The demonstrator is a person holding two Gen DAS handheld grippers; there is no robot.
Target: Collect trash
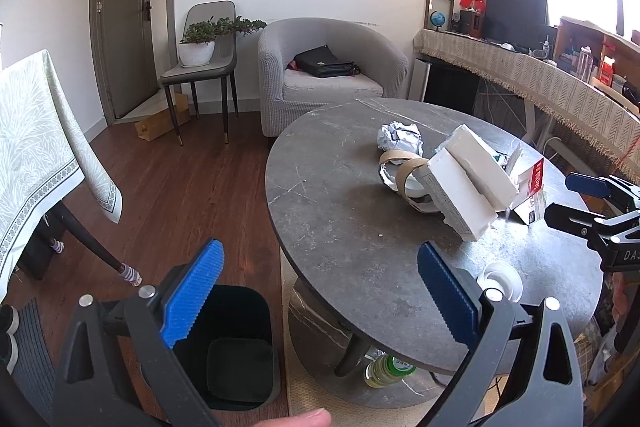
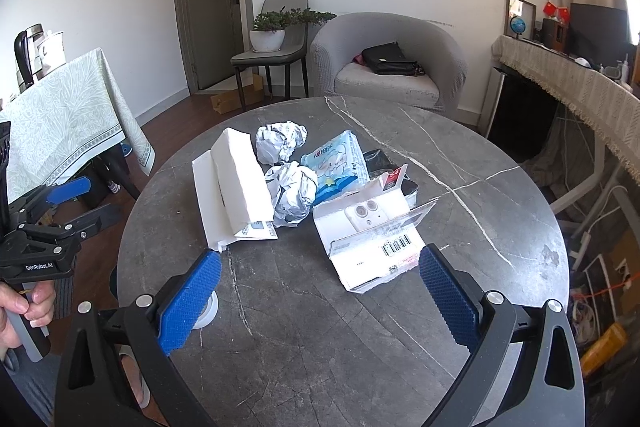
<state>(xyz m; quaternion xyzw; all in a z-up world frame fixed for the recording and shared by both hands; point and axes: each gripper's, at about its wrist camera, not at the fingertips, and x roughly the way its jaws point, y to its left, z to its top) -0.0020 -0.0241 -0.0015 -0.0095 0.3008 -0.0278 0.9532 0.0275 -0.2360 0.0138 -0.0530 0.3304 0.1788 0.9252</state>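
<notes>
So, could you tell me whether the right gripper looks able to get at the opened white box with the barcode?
Probably yes: the right gripper is open and empty, the barcode box lies just ahead, nothing between.

On the round grey surface lie two crumpled paper balls, two white boxes, one leaning on the other, one blue tissue pack, one opened phone-case package, one cardboard tape ring and one small white lid. One black bin stands on the floor. Two tools are in view, left and right.
</notes>
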